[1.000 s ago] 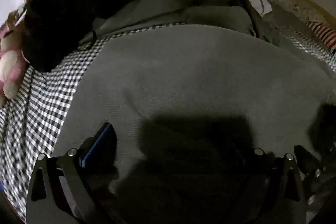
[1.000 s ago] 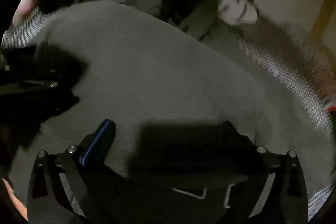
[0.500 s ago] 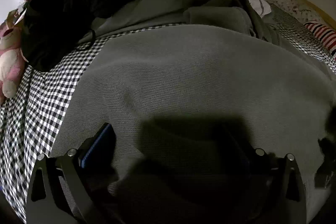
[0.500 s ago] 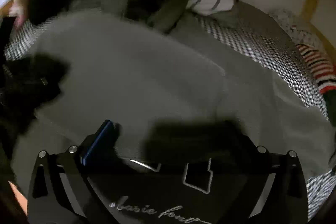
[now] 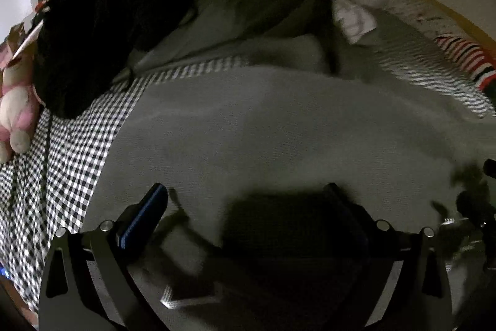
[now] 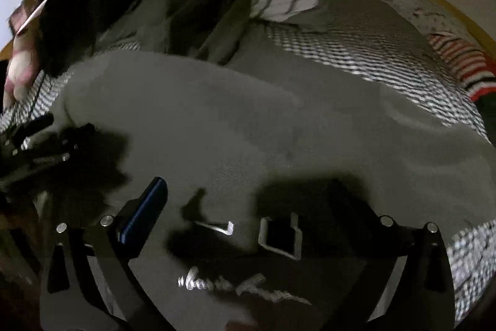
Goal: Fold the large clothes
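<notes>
A grey knit sweater (image 5: 279,126) lies spread on the checked bed (image 5: 62,163), filling each view's centre; soft, floppy and fairly heavy, it looks best pinched at a hem corner near 6 o'clock, where both grippers (image 5: 248,222) (image 6: 248,216) hover, jaws wide and empty.

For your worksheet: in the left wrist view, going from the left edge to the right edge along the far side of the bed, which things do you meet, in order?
Pink plush toy → black garment → olive-grey clothes pile → white striped cloth → red-striped item.
</notes>
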